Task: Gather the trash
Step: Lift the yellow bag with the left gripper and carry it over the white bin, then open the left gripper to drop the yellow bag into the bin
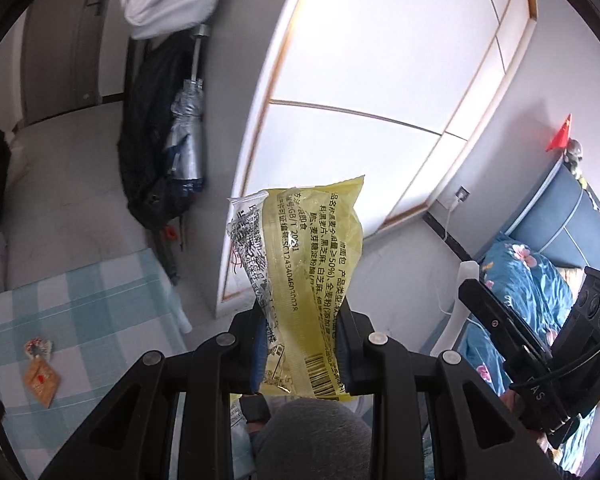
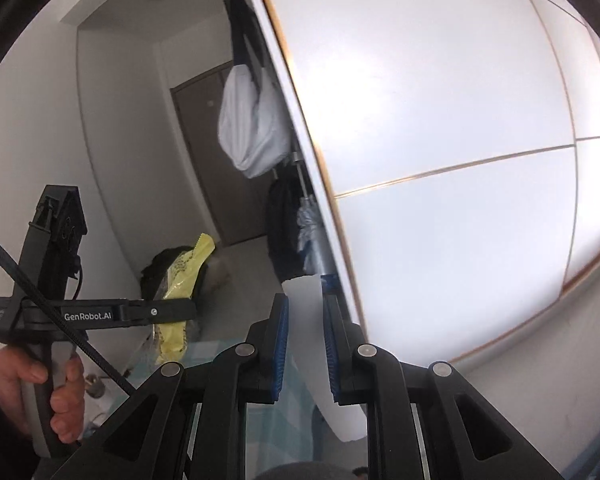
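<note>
Two grippers, each clamped on one piece of trash, raised in front of a white wardrobe.

The left gripper (image 1: 302, 344) has its blue pads pressed on one yellow food wrapper (image 1: 308, 264) printed with black text and a barcode, which stands up between the jaws. The right gripper (image 2: 306, 344) is closed on one white paper cup (image 2: 316, 340), tilted between its pads. On the checked tablecloth (image 1: 100, 304) at lower left lie two more small wrappers (image 1: 40, 368), touching each other. One hand (image 2: 40, 392) grips the left gripper's handle. One folded silver umbrella (image 1: 186, 136) hangs beside one dark backpack (image 1: 148, 152).
</note>
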{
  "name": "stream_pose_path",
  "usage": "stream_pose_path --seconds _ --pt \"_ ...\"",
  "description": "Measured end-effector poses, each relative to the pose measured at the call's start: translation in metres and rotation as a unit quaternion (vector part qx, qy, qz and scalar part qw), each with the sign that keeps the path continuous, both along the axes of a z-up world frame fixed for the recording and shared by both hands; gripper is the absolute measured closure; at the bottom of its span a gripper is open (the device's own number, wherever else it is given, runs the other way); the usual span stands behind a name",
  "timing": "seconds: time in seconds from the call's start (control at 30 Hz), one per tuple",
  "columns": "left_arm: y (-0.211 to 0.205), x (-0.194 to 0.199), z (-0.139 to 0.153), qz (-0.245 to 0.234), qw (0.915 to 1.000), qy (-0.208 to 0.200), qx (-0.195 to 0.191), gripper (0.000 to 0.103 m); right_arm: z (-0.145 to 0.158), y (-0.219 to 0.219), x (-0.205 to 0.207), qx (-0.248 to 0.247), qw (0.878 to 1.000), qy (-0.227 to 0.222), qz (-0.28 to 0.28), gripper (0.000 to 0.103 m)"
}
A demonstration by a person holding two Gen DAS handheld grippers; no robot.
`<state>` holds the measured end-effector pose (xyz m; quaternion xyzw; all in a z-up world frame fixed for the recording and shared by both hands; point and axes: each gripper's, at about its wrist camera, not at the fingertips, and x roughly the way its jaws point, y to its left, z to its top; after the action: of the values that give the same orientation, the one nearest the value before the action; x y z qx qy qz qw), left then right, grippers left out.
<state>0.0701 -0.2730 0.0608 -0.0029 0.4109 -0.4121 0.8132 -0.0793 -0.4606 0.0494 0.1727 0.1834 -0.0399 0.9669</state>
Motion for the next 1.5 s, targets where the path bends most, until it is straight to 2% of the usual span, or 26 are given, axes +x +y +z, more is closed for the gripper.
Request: stream_pose_path --seconds 0.17,0.33,0.43,0.53,0.63,0.7,0.8,0.87,0.93,0.97,1.03,1.07,1.17,1.23,1.37,1.43,1.5 --pt "-0.054 -0.009 -0.019 -0.075 0.9968 0.023 0.014 0.08 -0.028 -0.046 -0.017 0.022 0.998 0.026 -0.055 0.087" --pt "-0.106 -0.006 -0.048 -0.138 0.9862 0.088 0.025 0.08 -0.068 -0.085 -0.023 0.059 0.991 0.065 -0.098 0.087" --pt "-0.132 -0.002 -0.069 -0.167 0.9758 0.137 0.033 0.08 -0.096 -0.103 -0.026 0.08 0.986 0.092 -0.115 0.087" --pt "-0.154 0.002 -0.092 -0.196 0.9604 0.193 0.044 0.08 -0.126 -0.116 -0.026 0.095 0.98 0.119 -0.128 0.087" --pt "-0.172 0.002 -0.112 -0.202 0.9524 0.213 0.084 0.08 -0.151 -0.135 -0.03 0.115 0.973 0.144 -0.136 0.087" --pt "-0.181 0.004 -0.129 -0.207 0.9437 0.234 0.107 0.08 -0.174 -0.145 -0.029 0.136 0.967 0.161 -0.142 0.087" --pt "-0.196 0.008 -0.158 -0.217 0.9216 0.289 0.141 0.08 -0.201 -0.153 -0.027 0.163 0.959 0.178 -0.146 0.087" --pt "-0.204 0.013 -0.173 -0.215 0.9115 0.316 0.151 0.08 -0.222 -0.154 -0.028 0.182 0.954 0.19 -0.144 0.087" --pt "-0.211 0.018 -0.192 -0.21 0.8947 0.359 0.163 0.08 -0.24 -0.153 -0.026 0.201 0.949 0.198 -0.142 0.087" --pt "-0.215 0.02 -0.202 -0.206 0.8855 0.383 0.165 0.08 -0.25 -0.154 -0.025 0.211 0.945 0.203 -0.145 0.087" --pt "-0.221 0.022 -0.227 -0.2 0.8562 0.438 0.187 0.08 -0.271 -0.155 -0.024 0.235 0.937 0.213 -0.148 0.087" --pt "-0.222 0.023 -0.235 -0.196 0.8489 0.449 0.198 0.08 -0.278 -0.155 -0.024 0.246 0.933 0.217 -0.149 0.087" --pt "-0.227 0.023 -0.262 -0.201 0.8344 0.454 0.24 0.08 -0.304 -0.153 -0.026 0.275 0.92 0.235 -0.151 0.087" --pt "-0.227 0.021 -0.28 -0.208 0.8158 0.466 0.272 0.08 -0.318 -0.154 -0.025 0.285 0.914 0.247 -0.152 0.087" --pt "-0.226 0.015 -0.314 -0.216 0.789 0.483 0.312 0.08 -0.341 -0.156 -0.025 0.301 0.903 0.265 -0.153 0.087" --pt "-0.226 0.014 -0.323 -0.214 0.7815 0.494 0.316 0.08 -0.351 -0.155 -0.026 0.31 0.897 0.275 -0.152 0.087" --pt "-0.228 0.015 -0.327 -0.219 0.7782 0.492 0.323 0.079 -0.359 -0.154 -0.026 0.315 0.893 0.285 -0.15 0.087"
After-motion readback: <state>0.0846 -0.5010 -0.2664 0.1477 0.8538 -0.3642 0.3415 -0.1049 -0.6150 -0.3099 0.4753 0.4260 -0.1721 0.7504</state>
